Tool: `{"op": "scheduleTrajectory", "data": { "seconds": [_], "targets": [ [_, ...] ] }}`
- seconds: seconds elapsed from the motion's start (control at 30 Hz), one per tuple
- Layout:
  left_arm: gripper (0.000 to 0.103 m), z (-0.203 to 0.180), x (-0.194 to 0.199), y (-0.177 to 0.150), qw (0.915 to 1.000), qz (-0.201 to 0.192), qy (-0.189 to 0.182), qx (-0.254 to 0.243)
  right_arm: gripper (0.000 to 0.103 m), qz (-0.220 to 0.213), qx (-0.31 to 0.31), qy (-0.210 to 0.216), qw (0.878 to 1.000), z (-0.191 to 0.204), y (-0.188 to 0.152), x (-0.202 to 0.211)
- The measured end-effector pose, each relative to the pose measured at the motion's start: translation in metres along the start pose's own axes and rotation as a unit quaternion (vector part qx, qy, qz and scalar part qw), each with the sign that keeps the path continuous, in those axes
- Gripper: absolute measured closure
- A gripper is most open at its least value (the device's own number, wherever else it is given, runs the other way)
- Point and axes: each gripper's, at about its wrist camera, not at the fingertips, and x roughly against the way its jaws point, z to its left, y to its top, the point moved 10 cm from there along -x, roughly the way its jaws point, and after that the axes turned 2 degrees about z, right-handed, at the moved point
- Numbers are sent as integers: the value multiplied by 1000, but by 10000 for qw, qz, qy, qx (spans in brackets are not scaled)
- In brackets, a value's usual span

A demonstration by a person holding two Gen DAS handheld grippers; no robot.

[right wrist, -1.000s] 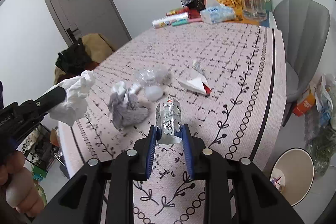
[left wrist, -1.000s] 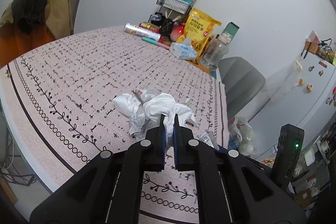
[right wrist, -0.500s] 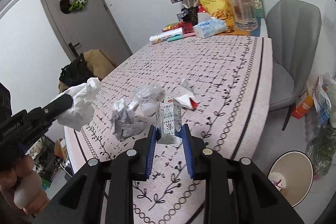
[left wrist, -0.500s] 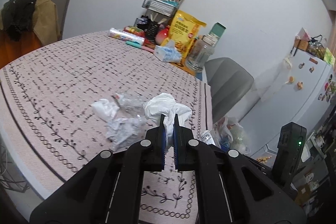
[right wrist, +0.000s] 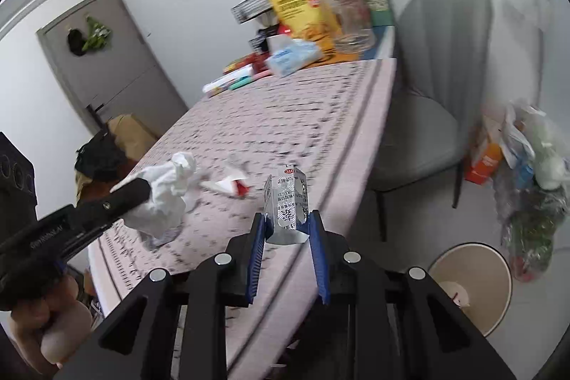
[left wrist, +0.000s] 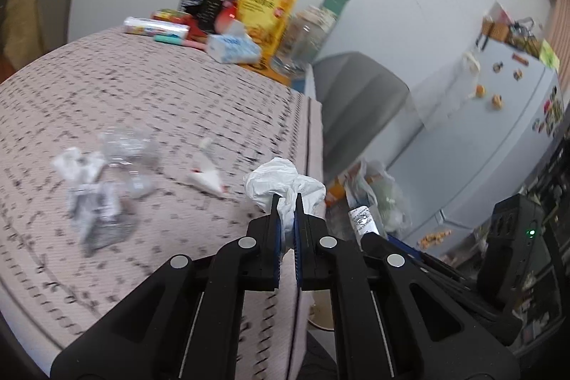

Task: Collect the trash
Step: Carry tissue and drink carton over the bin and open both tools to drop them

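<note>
My left gripper [left wrist: 286, 198] is shut on a crumpled white tissue [left wrist: 281, 182], held above the table's right edge; it also shows in the right wrist view [right wrist: 165, 191]. My right gripper [right wrist: 286, 219] is shut on a small silver milk carton [right wrist: 286, 202], held over the table edge. A beige trash bin [right wrist: 473, 284] stands on the floor to the lower right. On the table lie a crumpled grey wrapper [left wrist: 91, 202], a crushed clear bottle [left wrist: 130, 154] and a white-and-red paper scrap [left wrist: 208, 178].
A grey chair [right wrist: 434, 88] stands by the table's far right side. Bags of clutter [right wrist: 527, 166] lie on the floor beyond the bin. Snack bag, jar, tissue pack and boxes [left wrist: 263, 13] crowd the table's far end. A fridge [left wrist: 498, 130] stands at the right.
Both grippers have swung right with their loads, from over the table's middle to its right edge. The bin and chair have come closer in view.
</note>
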Motion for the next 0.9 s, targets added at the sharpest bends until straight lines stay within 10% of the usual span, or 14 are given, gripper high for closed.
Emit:
{"op": "scheduleTrajectory", "data": {
  "seconds": [0.9],
  "targets": [
    [97,-151,-177,-55,9846,1412,-389,-955,77,-109,-1471,-1146,9824,-216,-30,38]
  ]
}}
